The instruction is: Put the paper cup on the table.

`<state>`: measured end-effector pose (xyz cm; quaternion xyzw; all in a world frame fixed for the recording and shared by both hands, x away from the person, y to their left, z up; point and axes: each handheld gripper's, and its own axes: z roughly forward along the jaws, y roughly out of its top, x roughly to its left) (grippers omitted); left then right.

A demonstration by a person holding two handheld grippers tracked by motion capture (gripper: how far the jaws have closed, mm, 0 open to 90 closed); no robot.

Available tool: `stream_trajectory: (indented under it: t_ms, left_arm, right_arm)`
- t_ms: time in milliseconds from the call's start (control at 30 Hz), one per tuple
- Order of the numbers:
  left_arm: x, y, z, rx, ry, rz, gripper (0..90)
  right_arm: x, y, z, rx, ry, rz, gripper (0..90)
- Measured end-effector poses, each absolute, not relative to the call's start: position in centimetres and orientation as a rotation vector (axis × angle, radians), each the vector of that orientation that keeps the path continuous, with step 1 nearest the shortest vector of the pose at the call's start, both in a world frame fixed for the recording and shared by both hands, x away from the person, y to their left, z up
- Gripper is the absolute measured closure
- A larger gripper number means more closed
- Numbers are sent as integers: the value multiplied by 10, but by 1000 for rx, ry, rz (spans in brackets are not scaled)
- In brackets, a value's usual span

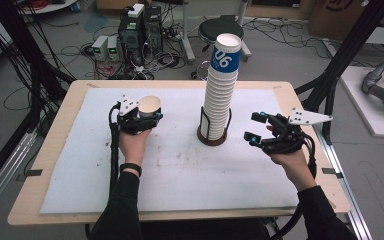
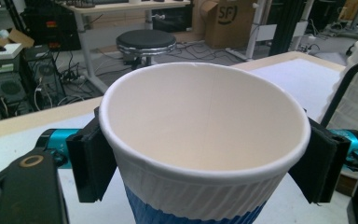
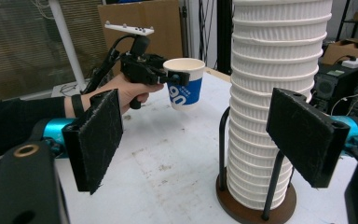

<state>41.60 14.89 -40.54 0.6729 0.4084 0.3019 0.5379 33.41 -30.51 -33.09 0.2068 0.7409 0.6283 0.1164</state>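
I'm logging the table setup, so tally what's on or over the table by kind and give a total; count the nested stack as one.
Single paper cup, clamped upright in the left gripper: 1
Stack of nested cups: 1
Cup holder stand with black rods: 1
Grippers, including the right gripper with jaws apart: 2
White mat: 1
Total: 6

cup [image 2: 205, 140]: matt ribbed paper; stack [image 1: 220, 95]: ribbed paper | holder base [image 3: 256, 207]: dark wood

The cup stack's [image 3: 279, 93] top is cut off by the right gripper view's edge.
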Motion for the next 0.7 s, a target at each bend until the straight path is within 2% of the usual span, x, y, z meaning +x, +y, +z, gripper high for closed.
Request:
stream_trajectory:
  t_ms: [700]
  left_arm:
    - [428, 151, -430, 1637, 1040, 651, 193]
  right_arm:
    - [334, -305, -332, 611, 2175, 1837, 189]
